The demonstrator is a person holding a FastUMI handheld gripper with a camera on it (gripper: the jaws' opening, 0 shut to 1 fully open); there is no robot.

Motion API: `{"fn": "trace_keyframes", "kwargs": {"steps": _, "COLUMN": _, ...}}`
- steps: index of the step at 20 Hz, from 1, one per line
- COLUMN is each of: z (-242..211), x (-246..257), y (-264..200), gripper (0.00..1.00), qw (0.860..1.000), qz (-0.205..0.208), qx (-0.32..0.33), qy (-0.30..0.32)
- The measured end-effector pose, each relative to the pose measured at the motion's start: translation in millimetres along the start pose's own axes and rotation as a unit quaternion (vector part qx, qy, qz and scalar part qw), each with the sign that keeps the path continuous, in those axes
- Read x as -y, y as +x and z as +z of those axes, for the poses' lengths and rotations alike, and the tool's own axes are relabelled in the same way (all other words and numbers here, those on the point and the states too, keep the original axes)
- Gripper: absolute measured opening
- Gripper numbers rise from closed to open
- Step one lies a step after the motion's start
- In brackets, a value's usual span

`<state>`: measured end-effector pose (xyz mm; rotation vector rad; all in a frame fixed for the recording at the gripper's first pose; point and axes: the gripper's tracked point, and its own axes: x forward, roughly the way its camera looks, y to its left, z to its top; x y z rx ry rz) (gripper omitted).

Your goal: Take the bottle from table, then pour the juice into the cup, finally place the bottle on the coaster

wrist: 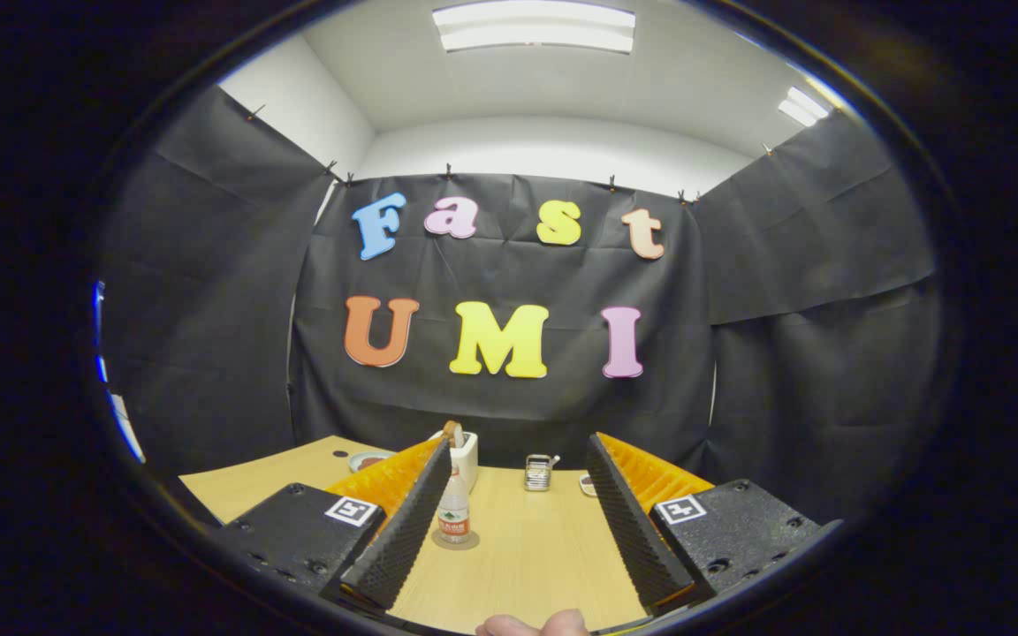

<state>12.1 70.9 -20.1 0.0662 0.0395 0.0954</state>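
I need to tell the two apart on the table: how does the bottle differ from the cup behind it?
The bottle is clear, slim and labelled; the cup is white, wider and opaque. The bottle stands on a round coaster, nearer the open tongs; the cup sits farther back. Both stand upright on the table.

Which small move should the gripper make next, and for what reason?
Probably shift sideways toward the bottle before advancing: the gripper is open, and the bottle stands on the table close beside one finger, not centred between them.

Non-task stuff ahead of me: small metal container [538,473] mid-counter [527,548], white box [467,455] left of it, by the wall.
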Motion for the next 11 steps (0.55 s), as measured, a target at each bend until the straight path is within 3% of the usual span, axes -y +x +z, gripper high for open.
{"fn": "trace_keyframes", "kwargs": {"steps": 11, "z": -1.4, "x": -2.9, "y": 5.7, "gripper": 0.99, "qw": 1.000, "qz": 0.003, "qx": -0.006, "qy": 0.003}}
